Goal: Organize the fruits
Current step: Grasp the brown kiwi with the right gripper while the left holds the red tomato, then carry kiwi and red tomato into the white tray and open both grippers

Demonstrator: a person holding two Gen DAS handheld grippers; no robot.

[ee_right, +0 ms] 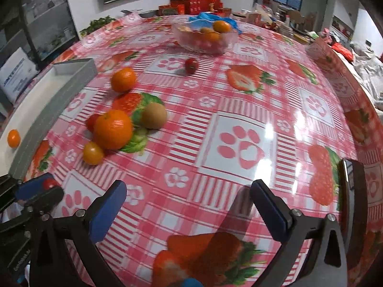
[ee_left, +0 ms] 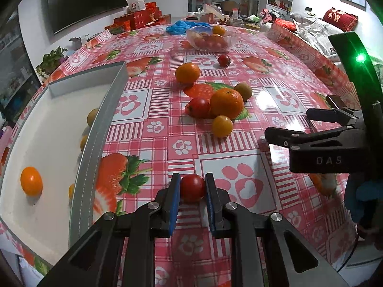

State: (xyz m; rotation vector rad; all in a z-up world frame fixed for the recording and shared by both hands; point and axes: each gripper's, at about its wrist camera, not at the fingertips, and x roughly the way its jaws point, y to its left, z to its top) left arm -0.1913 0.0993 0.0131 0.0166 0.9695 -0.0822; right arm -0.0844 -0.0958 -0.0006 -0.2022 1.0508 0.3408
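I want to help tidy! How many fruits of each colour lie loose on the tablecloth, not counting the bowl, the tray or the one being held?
Orange fruits: 3
Red fruits: 2
Brown fruit: 1
Total: 6

Glossy plastic tablecloth (ee_right: 239, 110), clear glass bowl (ee_right: 203, 40), matt grey tray (ee_left: 95, 129)

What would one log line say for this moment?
left fingers: shut on red tomato | right fingers: open, empty | grey tray: holds small oranges
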